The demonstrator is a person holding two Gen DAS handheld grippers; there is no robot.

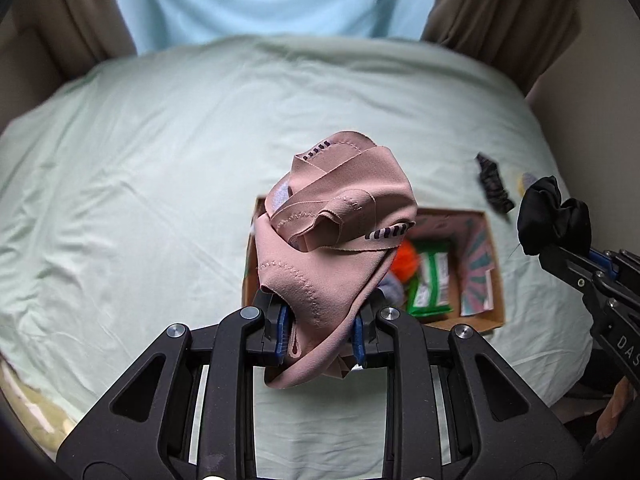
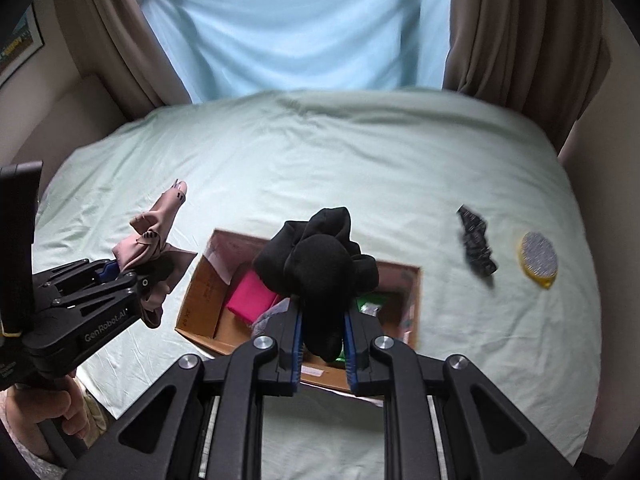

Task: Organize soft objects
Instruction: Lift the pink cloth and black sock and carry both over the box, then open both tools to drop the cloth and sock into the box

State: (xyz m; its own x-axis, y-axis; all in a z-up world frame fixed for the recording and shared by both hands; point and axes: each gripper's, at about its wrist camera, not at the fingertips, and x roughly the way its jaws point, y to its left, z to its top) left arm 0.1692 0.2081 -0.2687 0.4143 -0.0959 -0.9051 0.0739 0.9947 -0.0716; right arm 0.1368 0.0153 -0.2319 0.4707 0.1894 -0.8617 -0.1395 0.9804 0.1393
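Observation:
My left gripper [image 1: 320, 332] is shut on a pink stitched fabric piece [image 1: 336, 224] and holds it in the air above the near left part of an open cardboard box [image 1: 490, 312]. It shows at the left in the right wrist view [image 2: 148, 256]. My right gripper [image 2: 322, 344] is shut on a black soft bundle [image 2: 320, 264] and holds it above the box [image 2: 200, 300]. That bundle shows at the right edge of the left wrist view [image 1: 554, 216]. The box holds a magenta cloth [image 2: 250, 298], green packets [image 1: 430, 284] and an orange item [image 1: 406, 264].
The box sits on a pale green bed sheet [image 2: 320, 160]. A dark patterned scrunchie [image 2: 476, 246] and a round yellow-rimmed sponge [image 2: 538, 260] lie on the sheet to the right of the box. Brown curtains [image 2: 516, 28] and a light blue cloth [image 2: 300, 24] hang behind the bed.

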